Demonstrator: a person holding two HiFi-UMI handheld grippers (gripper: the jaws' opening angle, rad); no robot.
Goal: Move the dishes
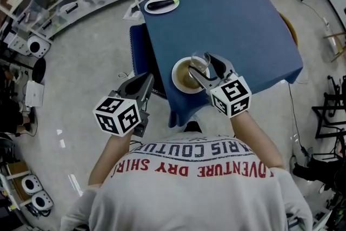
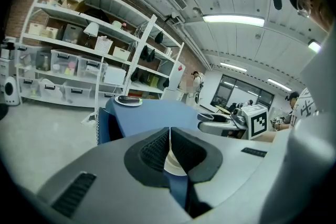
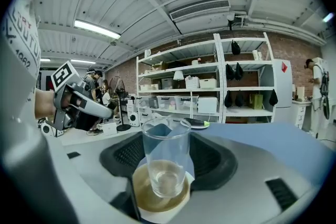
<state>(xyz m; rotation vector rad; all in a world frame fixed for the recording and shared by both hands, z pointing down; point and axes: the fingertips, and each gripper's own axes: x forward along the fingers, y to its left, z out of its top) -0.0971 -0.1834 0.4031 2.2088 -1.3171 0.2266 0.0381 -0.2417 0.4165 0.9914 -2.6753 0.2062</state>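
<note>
My right gripper (image 1: pixel 202 65) grasps a clear, smooth cylindrical glass tumbler (image 3: pixel 165 157) over a round white, brown-lined bowl (image 1: pixel 176 76). My left gripper (image 1: pixel 146 83) is clenched.

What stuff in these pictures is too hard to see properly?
1. Dark long thing on the far white plate: too small in the head view to name.
2. Inside of the brown-lined white bowl: partly covered in the head view by the right gripper and the clear drinking glass it holds.
3. Whether that glass touches the bowl: no view shows its underside clearly.
</note>
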